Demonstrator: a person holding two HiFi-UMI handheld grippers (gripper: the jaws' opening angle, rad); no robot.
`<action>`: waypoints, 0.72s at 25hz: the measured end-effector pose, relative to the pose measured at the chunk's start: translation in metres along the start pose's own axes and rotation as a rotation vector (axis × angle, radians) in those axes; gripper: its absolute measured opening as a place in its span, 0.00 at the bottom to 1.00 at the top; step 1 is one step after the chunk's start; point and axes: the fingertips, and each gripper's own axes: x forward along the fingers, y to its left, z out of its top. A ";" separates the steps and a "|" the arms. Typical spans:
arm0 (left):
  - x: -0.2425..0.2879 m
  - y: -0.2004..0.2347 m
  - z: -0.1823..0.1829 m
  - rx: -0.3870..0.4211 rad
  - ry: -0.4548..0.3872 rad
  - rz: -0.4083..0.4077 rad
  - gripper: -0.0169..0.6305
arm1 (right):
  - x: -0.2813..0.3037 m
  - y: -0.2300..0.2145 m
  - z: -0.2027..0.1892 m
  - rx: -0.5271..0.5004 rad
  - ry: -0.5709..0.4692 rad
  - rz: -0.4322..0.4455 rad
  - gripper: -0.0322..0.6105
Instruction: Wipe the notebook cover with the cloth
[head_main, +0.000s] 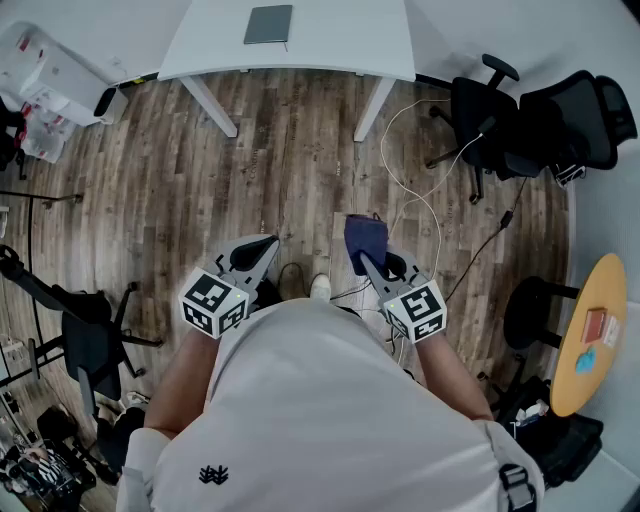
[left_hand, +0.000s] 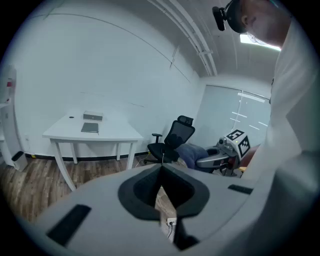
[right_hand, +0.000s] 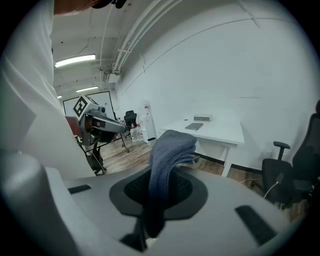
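Wood-floored office: the notebook (head_main: 269, 24) lies on the white table (head_main: 330, 45). Well short of that table, the right gripper (head_main: 366, 258) clamps the blue cloth (head_main: 364, 236); the left gripper (head_main: 268, 245) is closed and empty. Wiping is not yet begun.

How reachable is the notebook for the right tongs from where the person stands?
Probably not yet. The right tongs, shut on the cloth, sit close to the body, with wooden floor between them and the table holding the notebook. Nothing blocks the path; stepping forward should do.
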 end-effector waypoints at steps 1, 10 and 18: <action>0.000 0.000 -0.001 -0.012 0.000 0.006 0.03 | 0.002 -0.001 0.001 -0.006 0.001 0.010 0.12; 0.028 0.032 0.012 -0.030 0.012 -0.022 0.04 | 0.041 -0.023 0.021 -0.005 0.004 0.023 0.12; 0.079 0.137 0.066 -0.023 -0.011 -0.081 0.03 | 0.110 -0.078 0.082 0.028 0.029 -0.065 0.12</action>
